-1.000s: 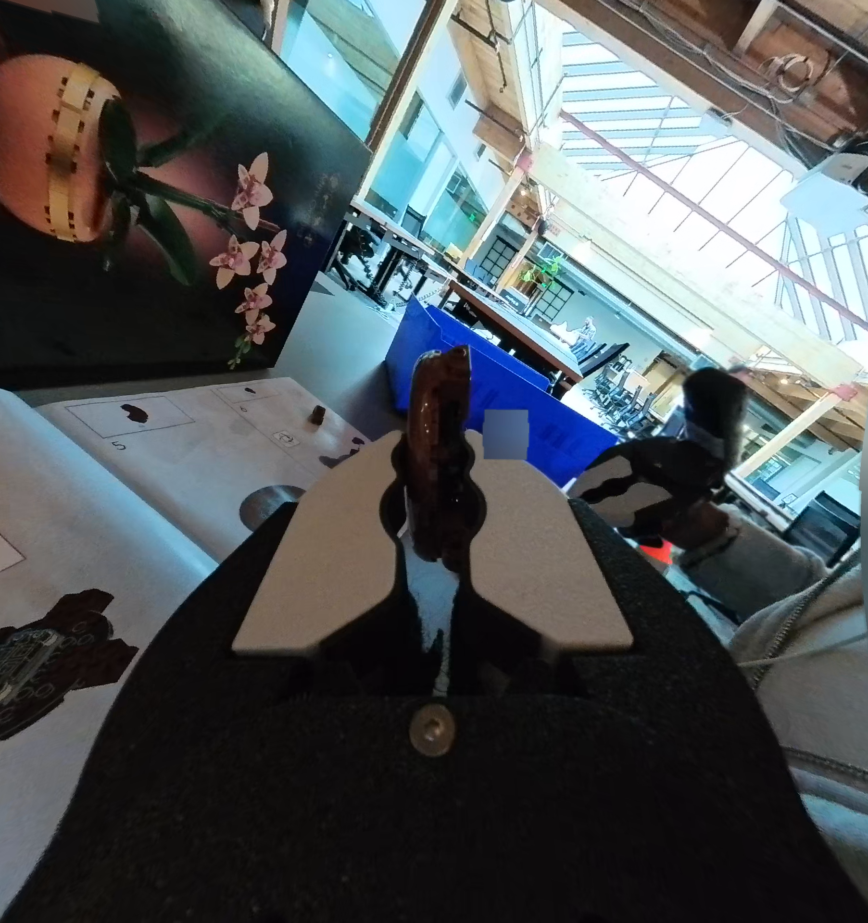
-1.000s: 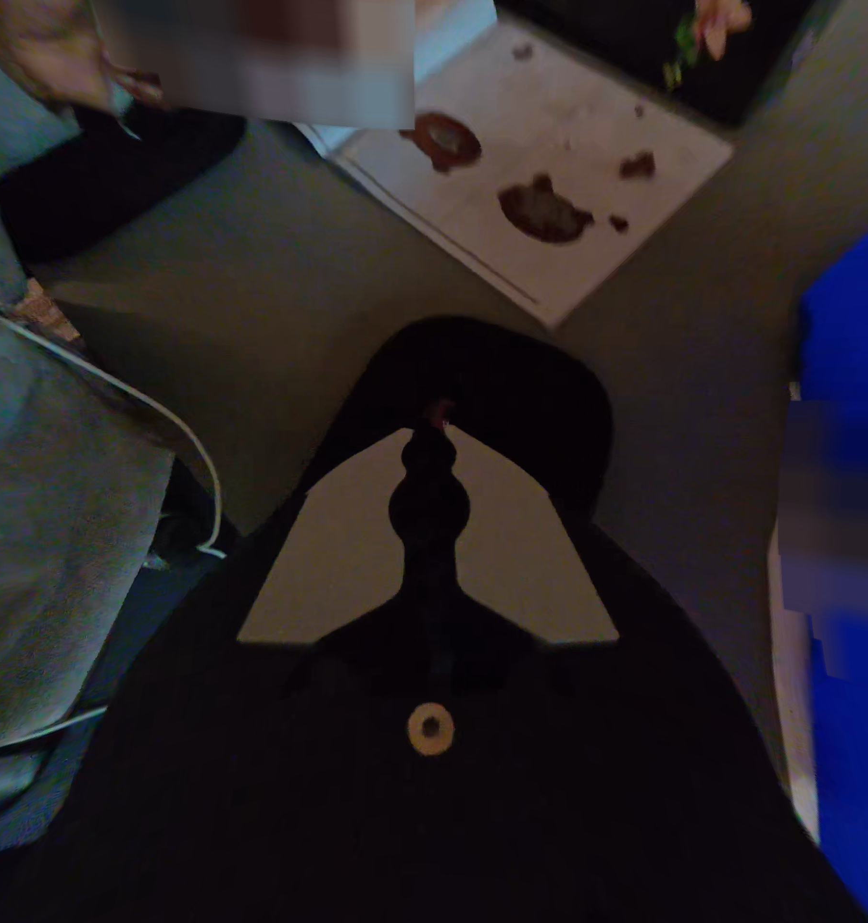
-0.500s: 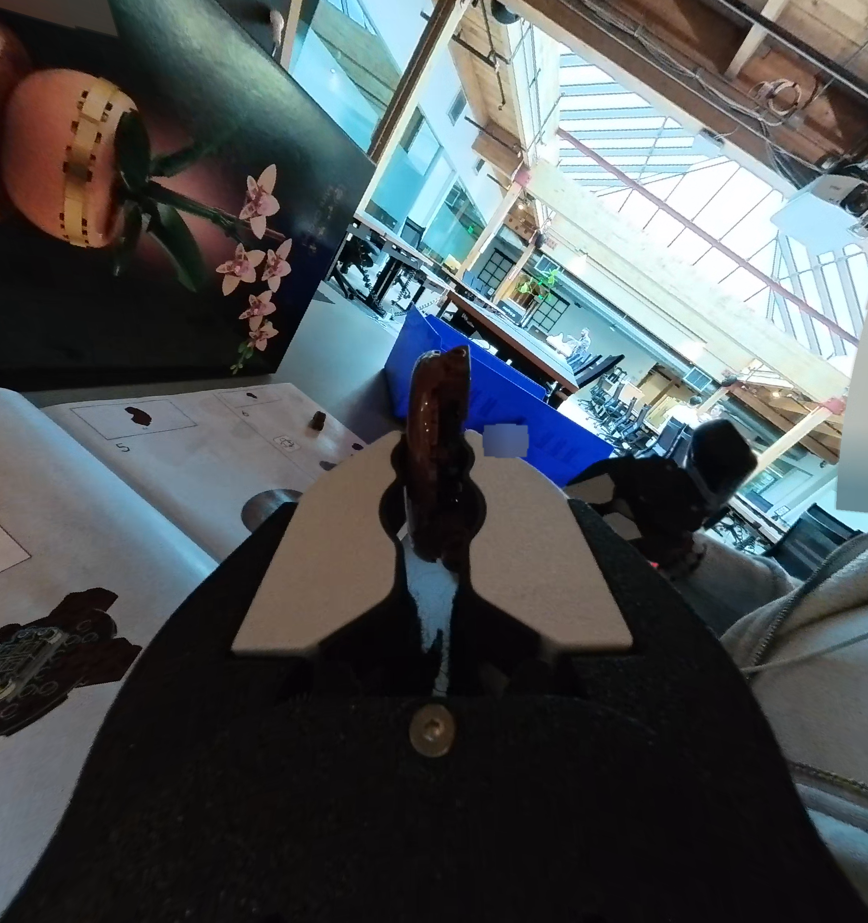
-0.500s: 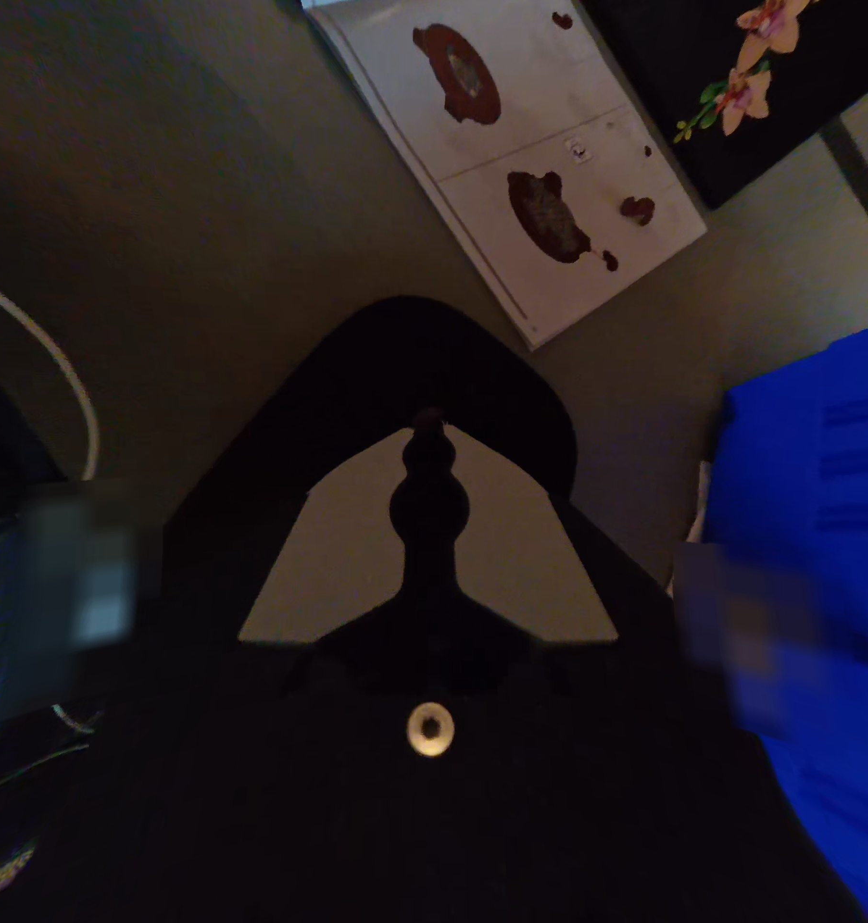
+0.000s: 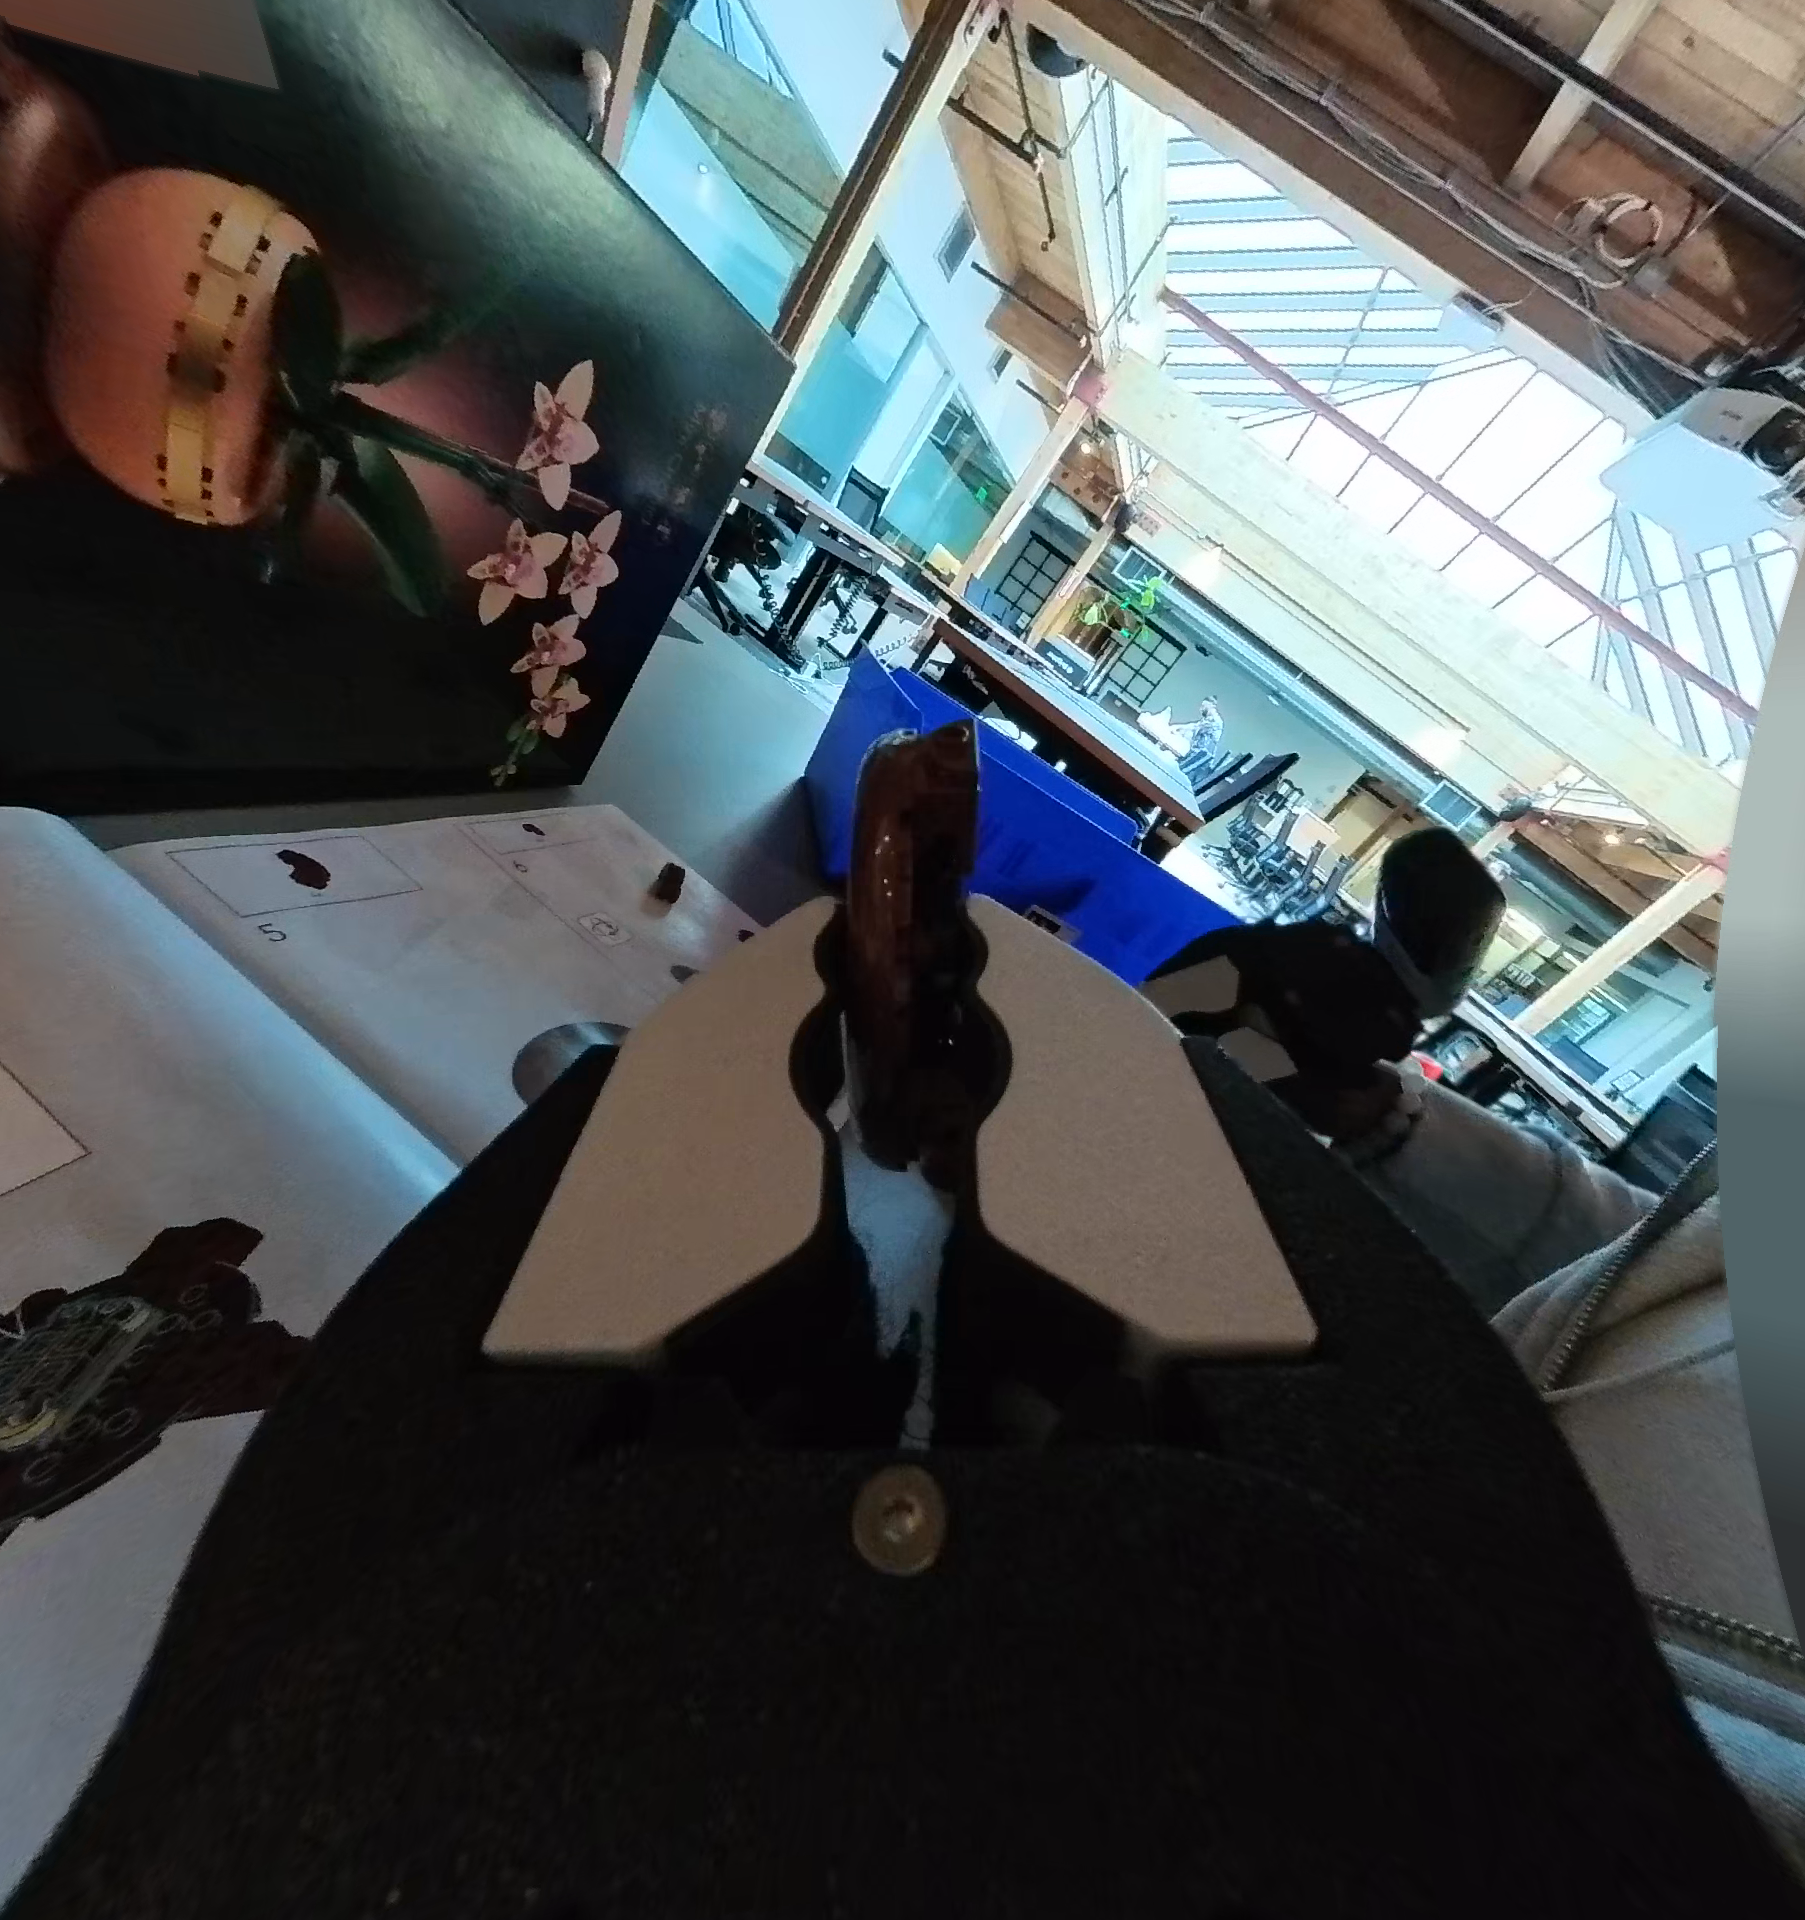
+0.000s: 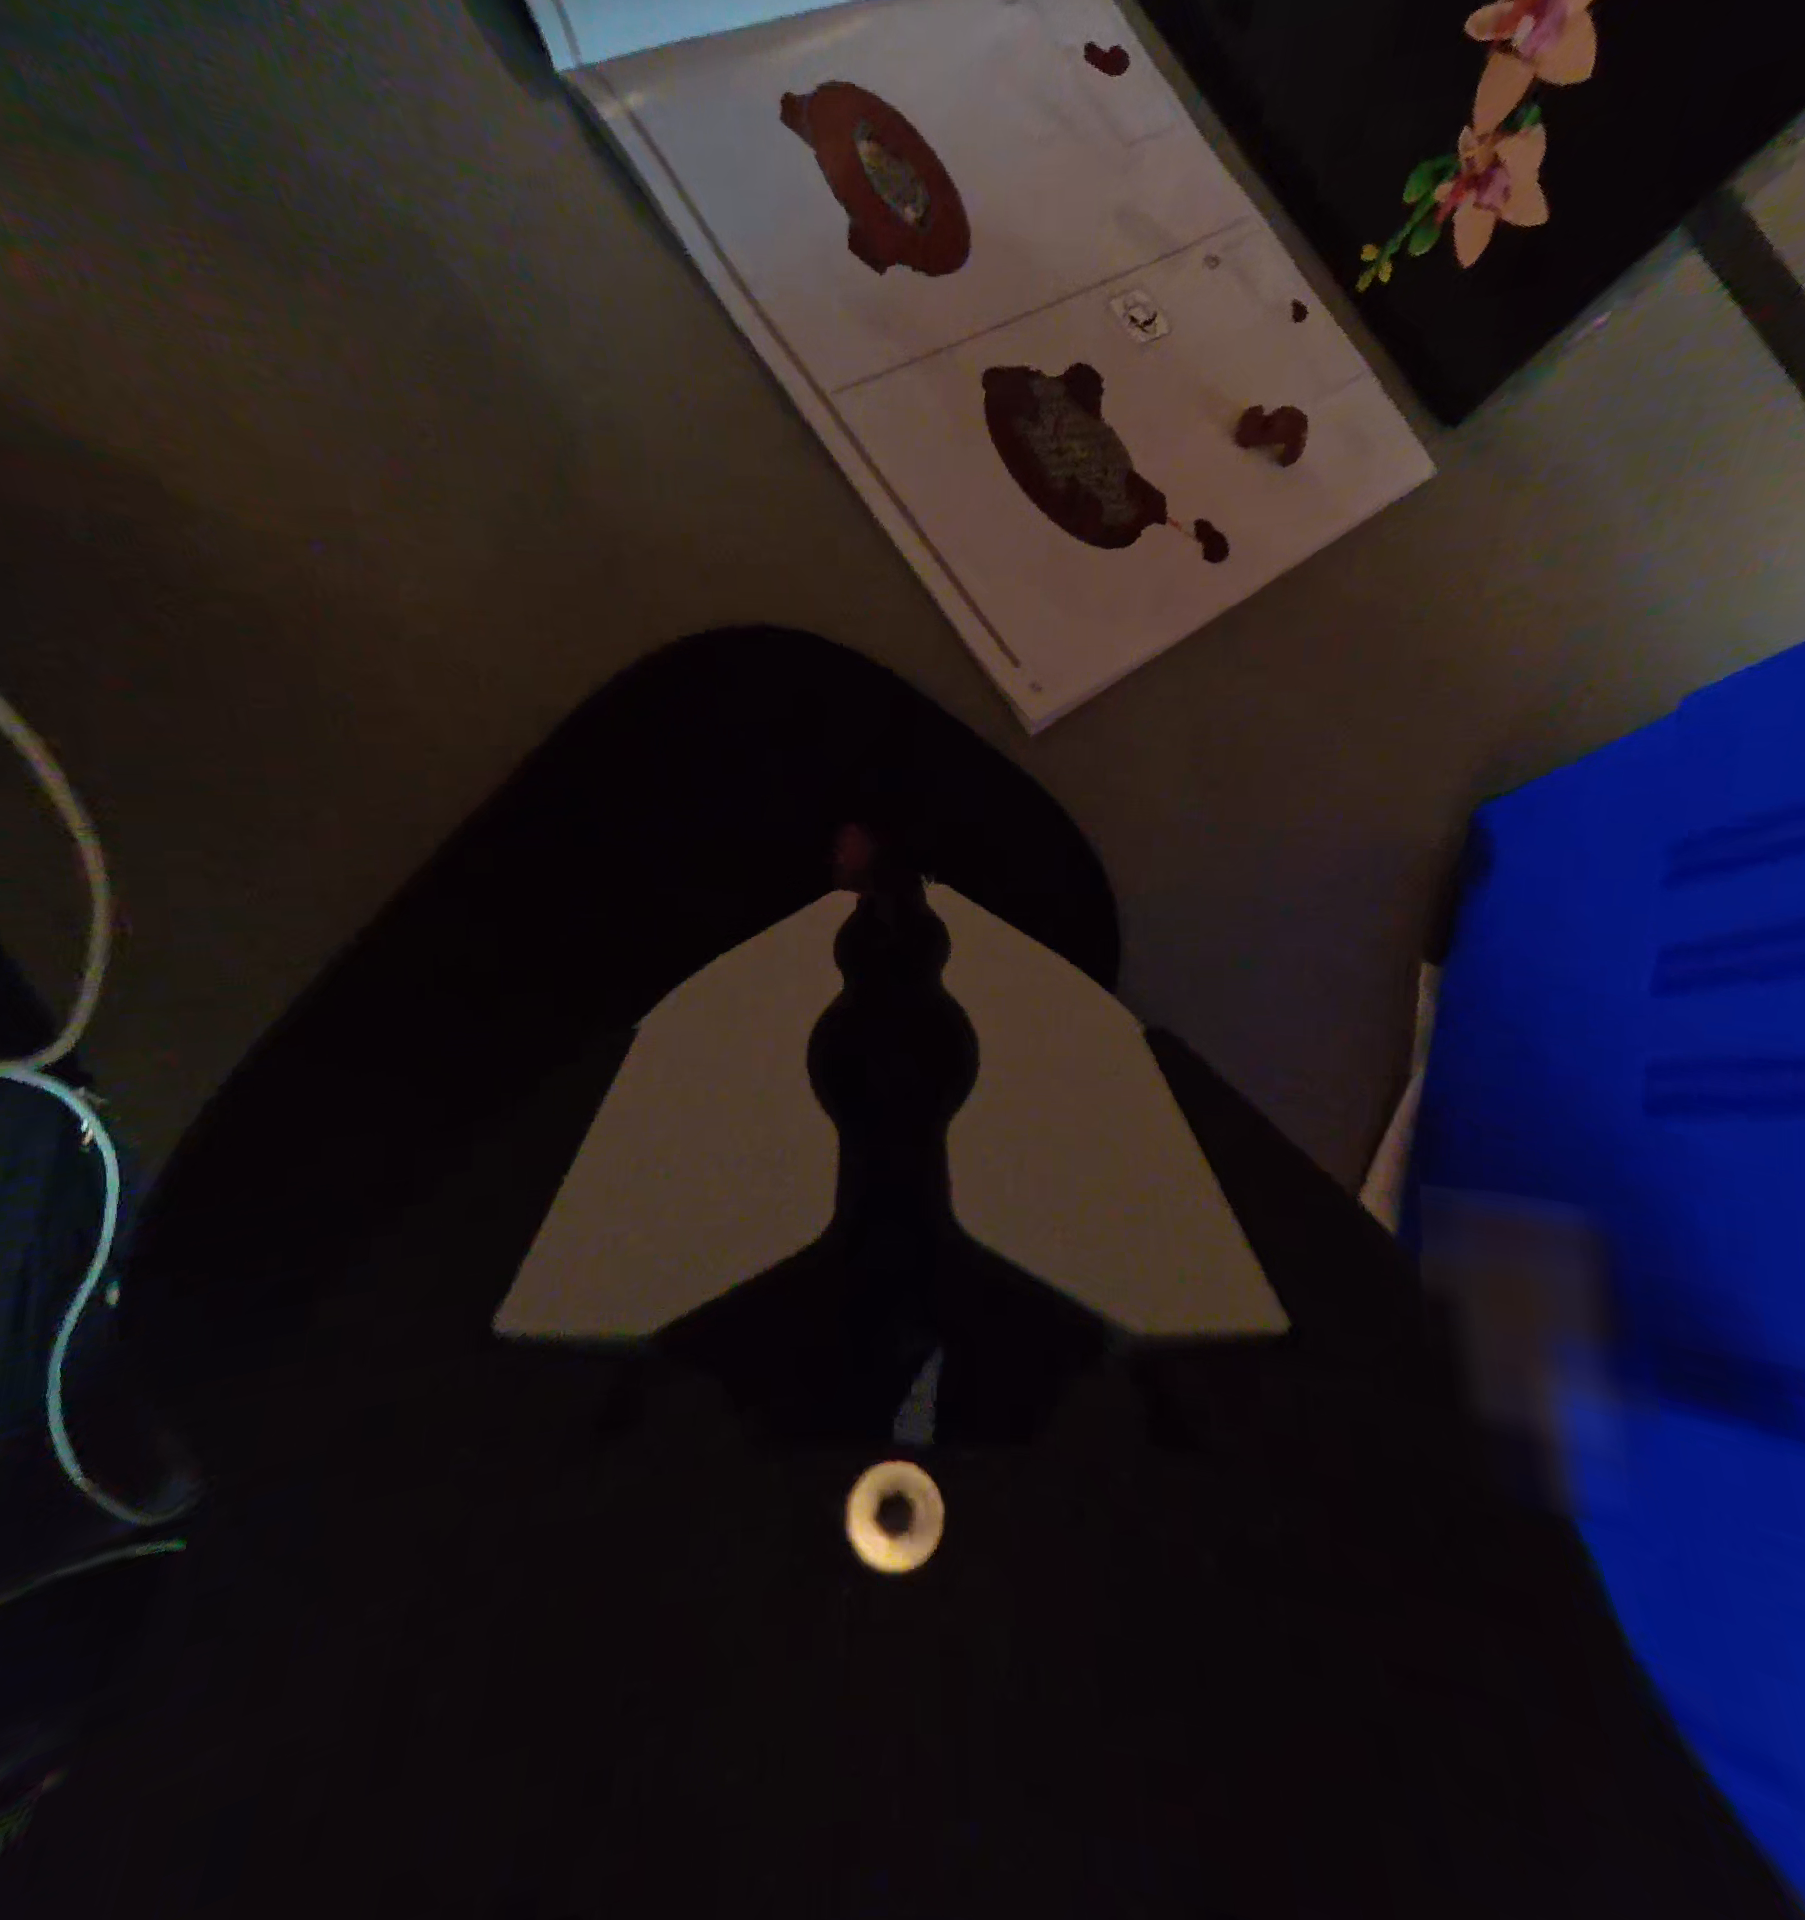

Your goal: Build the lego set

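Brown piece (image 5: 913,935): a glossy, dark-brown, elongated part. It stands upright in the left tool (image 5: 903,920), above the near right corner of the booklet (image 5: 254,987).

1. Left tool. The two grey fingers (image 5: 690,1122) are closed against the lower half of the brown piece, one on each side. The upper half projects clear of the fingertips. The part sits straight in the grip and does not touch the booklet.

2. Right tool (image 6: 882,883). The fingers are drawn nearly together. A small red bit (image 6: 856,850) shows at the very tips. That view is dark, so pad contact cannot be confirmed there. The tool hangs above bare desk (image 6: 358,416), to the near side of the booklet and apart from it. In the left wrist view the same tool shows to the right of the booklet, beyond the brown piece.

3. Surroundings, all referred to the booklet.
- The booklet lies open and flat on the desk; its pages show brown assemblies.
- A loose brown stud (image 5: 666,881) rests on its far right page.
- A black box (image 5: 358,416) printed with orchid flowers stands just behind it.
- A blue bin (image 5: 1043,862) stands to its right, past the brown piece.
- A grey sleeve (image 5: 1604,1299) reaches in from the right, well apart from it.
- A white cord (image 6: 77,1143) hangs at its near side, beside the right tool.
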Motion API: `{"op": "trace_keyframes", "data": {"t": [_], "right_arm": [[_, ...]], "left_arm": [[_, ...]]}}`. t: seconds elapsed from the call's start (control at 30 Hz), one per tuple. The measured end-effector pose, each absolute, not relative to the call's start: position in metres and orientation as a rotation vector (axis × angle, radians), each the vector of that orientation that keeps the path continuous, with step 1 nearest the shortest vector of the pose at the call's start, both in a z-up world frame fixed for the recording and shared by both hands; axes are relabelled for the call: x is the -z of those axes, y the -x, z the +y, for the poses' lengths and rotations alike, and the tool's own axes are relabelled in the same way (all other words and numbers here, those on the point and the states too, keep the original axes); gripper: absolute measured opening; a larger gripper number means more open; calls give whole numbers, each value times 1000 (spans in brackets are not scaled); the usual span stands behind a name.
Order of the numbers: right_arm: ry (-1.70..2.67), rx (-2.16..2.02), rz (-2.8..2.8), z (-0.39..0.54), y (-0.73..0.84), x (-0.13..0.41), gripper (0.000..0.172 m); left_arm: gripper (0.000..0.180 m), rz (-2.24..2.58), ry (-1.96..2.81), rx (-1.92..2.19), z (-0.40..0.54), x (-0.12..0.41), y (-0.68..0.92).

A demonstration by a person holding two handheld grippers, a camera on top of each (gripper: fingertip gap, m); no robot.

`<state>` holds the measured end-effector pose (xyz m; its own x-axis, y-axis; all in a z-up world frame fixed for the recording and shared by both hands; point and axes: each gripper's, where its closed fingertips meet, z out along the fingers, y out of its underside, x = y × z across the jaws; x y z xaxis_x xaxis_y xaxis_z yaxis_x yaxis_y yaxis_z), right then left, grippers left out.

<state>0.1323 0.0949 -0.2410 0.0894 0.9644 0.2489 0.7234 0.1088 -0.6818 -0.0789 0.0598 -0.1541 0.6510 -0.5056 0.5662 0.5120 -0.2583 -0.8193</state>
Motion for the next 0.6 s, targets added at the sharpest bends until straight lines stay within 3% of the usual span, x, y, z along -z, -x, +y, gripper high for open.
{"op": "trace_keyframes", "data": {"t": [0.27,0.6], "right_arm": [[1270,-195,-1993,85,-133,243,19],[1376,-552,-2047,92,-130,248,15]], "left_arm": [[17,4,1568,957,60,155,78],[17,15,1575,940,60,156,77]]}}
